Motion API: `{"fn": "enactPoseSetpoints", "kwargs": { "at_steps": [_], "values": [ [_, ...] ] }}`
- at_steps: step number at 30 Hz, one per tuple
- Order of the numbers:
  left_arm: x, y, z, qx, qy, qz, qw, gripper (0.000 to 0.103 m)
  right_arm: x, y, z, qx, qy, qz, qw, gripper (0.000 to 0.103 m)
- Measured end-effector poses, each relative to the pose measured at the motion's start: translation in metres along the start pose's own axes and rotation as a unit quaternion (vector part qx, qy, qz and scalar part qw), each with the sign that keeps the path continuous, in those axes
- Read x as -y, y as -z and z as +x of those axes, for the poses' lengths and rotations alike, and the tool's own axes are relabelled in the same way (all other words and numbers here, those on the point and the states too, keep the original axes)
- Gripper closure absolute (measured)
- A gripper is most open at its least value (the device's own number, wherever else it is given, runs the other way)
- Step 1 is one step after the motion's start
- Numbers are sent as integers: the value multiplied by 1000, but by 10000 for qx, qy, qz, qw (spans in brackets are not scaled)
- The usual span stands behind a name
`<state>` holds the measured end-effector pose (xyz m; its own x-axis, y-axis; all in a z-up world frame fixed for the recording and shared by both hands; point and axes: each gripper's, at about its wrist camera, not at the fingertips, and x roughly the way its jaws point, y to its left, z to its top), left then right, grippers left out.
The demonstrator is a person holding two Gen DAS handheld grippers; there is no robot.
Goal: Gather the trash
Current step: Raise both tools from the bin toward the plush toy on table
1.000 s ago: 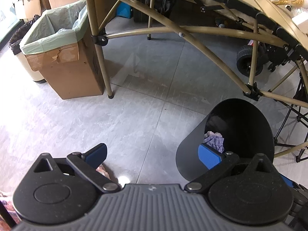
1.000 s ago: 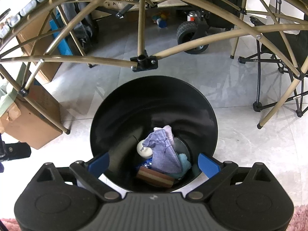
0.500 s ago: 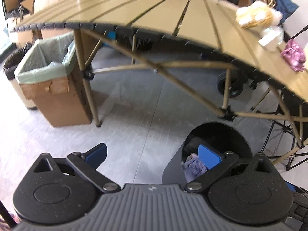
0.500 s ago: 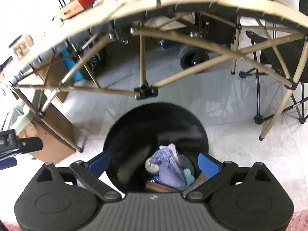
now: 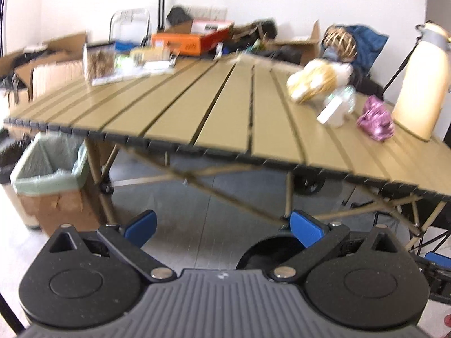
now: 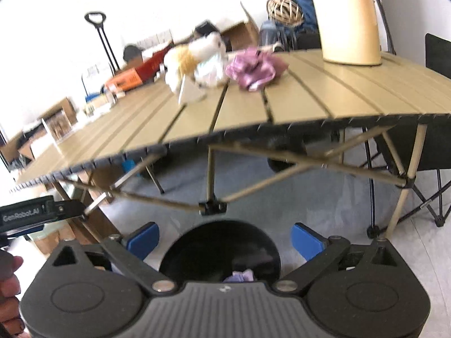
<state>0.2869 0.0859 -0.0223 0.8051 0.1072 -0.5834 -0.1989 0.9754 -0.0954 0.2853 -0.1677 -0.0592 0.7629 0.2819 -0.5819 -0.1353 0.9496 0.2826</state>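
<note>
A black round bin (image 6: 220,249) stands on the floor under the table's near edge, with a purple cloth (image 6: 242,276) showing inside; its rim (image 5: 270,249) also shows low in the left wrist view. On the tan slatted table (image 5: 225,107) lie a crumpled pink wrapper (image 5: 376,119) (image 6: 253,67), a clear plastic piece with a white card (image 5: 336,108) (image 6: 194,90) and a yellow-white fluffy toy (image 5: 315,77) (image 6: 194,53). My left gripper (image 5: 222,228) is open and empty. My right gripper (image 6: 224,239) is open above the bin, empty.
A cream jug (image 5: 422,81) (image 6: 349,19) stands at the table's right end. Boxes and clutter (image 5: 191,39) fill the far side. A cardboard box with a green liner (image 5: 48,174) sits on the floor at left. Folding chair legs (image 6: 408,191) stand at right.
Both grippers have risen and tilted up from looking down at the bin to looking across the tabletop. The bin has dropped low in both views. Both grippers stay open.
</note>
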Motion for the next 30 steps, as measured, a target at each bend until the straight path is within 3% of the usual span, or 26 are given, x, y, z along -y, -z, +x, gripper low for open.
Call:
{"fn": "enactPoseSetpoints", "kwargs": {
  "at_steps": [6,13,21,30],
  "values": [
    [20,-4,-12,586,101,255,9979,0,11,-12,-17,656,-49,-38,9978,0],
    [28,-15,-7,647,157,170,9976,0,13,-33,-28,1370,378,-341,9893,0],
    [42,-27,-4,837,308,118,9959,0,18,-59,-20,1822,545,-557,9802,0],
    [75,-47,17,1041,306,448,9931,0,33,-77,-6,1863,666,-507,9789,0]
  ]
}}
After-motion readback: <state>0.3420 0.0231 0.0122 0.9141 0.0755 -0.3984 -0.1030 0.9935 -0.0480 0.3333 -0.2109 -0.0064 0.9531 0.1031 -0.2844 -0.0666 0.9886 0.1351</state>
